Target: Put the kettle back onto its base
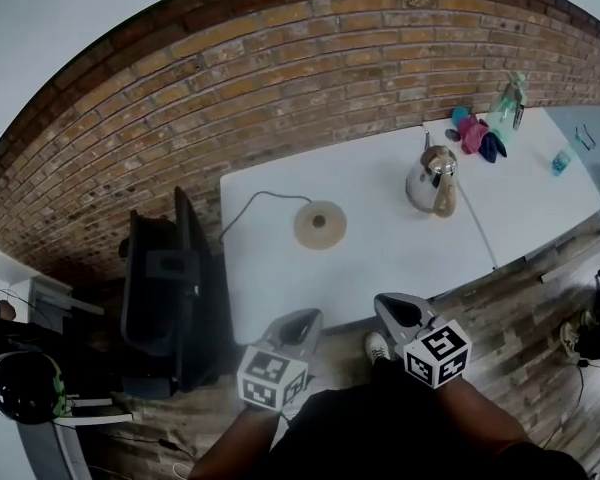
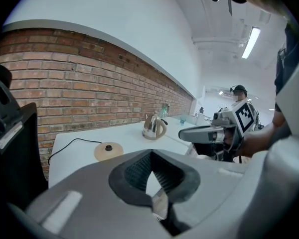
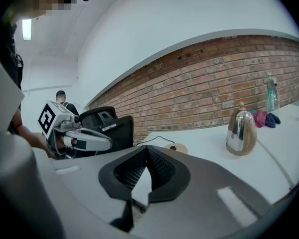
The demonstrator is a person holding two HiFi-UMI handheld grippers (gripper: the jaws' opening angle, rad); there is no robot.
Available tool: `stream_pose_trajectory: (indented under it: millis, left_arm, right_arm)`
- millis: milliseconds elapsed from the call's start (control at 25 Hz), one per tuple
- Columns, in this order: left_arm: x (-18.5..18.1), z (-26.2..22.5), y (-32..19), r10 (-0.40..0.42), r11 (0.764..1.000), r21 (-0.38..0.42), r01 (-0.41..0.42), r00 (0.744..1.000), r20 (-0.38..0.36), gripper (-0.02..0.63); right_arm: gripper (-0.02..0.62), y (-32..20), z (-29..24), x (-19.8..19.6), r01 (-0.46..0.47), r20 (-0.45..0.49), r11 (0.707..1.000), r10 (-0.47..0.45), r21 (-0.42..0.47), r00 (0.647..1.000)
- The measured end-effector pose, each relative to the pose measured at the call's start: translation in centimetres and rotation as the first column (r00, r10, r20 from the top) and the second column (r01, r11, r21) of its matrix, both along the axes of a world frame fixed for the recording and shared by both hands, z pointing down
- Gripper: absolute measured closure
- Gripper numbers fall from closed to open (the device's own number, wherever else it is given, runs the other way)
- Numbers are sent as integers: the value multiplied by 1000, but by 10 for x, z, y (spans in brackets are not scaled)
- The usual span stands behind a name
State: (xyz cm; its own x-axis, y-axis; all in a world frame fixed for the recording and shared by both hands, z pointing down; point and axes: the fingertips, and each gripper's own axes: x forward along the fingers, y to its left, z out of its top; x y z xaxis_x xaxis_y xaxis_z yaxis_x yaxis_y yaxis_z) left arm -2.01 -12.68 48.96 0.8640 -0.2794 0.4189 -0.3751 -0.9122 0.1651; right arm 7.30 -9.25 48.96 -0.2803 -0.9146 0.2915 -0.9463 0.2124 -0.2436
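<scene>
One shiny steel kettle with a tan handle (image 1: 432, 180) stands upright on the white table (image 1: 380, 258), near its right end. It is well apart from its one round tan base (image 1: 320, 224), which sits bare further left, a thin dark cord (image 1: 252, 206) curling off it toward the table's edge. There are two grippers, both low at the near edge. The left gripper (image 1: 305, 318) has its jaw tips pressed together with nothing between them, and the right gripper (image 1: 392, 306) is the same: tips meeting, empty. Neither touches the kettle. One black office chair (image 1: 165, 288) stands off the table's left end. By the red brick wall (image 1: 280, 78) at far right stand one clear spray bottle (image 1: 507, 103) and one small heap of pink and dark blue cloths (image 1: 477, 133). Only the head view shows a second white table (image 1: 540, 193) butted against the first. The left gripper view alone catches the right gripper side-on and one distant person (image 2: 237, 91) under the ceiling lights. The right gripper view shows the left gripper in front of the chair, with one far-off person (image 3: 61, 96) behind it.
</scene>
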Motion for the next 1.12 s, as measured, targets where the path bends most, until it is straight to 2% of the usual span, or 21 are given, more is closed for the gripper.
stream_pose_trajectory:
  millis: [320, 680, 1120]
  left_arm:
    - [42, 5, -19, -1, 1000, -3, 1, 1000, 23, 606]
    - [77, 7, -32, -5, 1000, -3, 5, 1000, 30, 606]
    - [124, 14, -41, 19, 1000, -11, -18, 998, 52, 606]
  right_arm:
    - [569, -23, 2, 49, -25, 15, 1000, 25, 2, 1000]
    - [569, -35, 1, 87, -30, 0, 1000, 30, 5, 1000]
    - [568, -48, 19, 166, -132, -22, 991, 132, -23, 991]
